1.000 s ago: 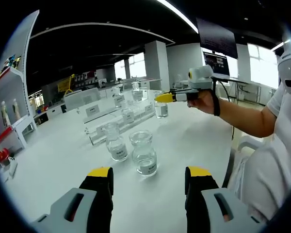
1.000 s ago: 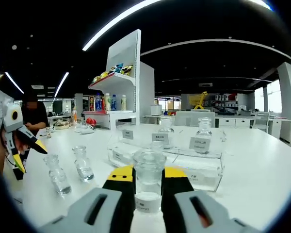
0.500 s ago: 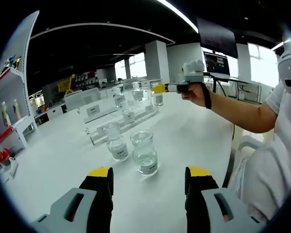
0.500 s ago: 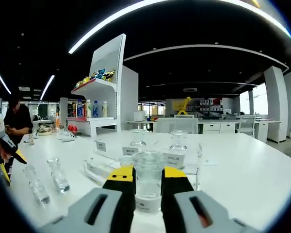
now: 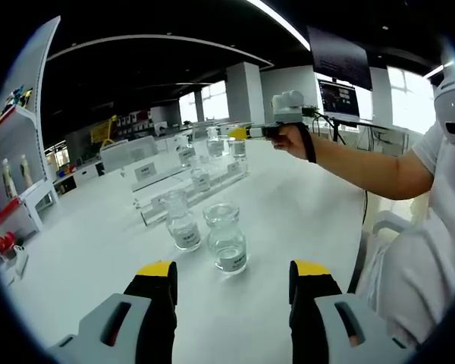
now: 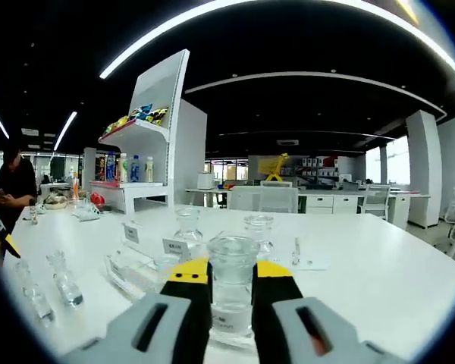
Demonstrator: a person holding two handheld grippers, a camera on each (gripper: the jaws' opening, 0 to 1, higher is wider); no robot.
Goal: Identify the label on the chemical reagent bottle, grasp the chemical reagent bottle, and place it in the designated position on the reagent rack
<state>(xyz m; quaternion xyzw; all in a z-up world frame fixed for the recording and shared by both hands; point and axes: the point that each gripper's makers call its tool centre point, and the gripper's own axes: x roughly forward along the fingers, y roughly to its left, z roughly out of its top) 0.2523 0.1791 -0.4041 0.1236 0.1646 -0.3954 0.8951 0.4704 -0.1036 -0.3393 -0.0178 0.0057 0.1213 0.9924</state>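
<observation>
A white table (image 5: 303,205) carries the clear rack (image 5: 183,180), which lies far on the left side with label cards and some bottles already standing on it. Two loose bottles (image 5: 226,241) are left near the left gripper (image 5: 231,277), whose jaws are spread and hold nothing. The right gripper (image 6: 231,284) is clenched on the bottle (image 6: 232,288), and in the left gripper view it is held out over the far end of the rack. For a good placing, the bottle should be kept upright, its label matched with the card, and lowered slowly into the free place; release should come only when the base rests flat
</observation>
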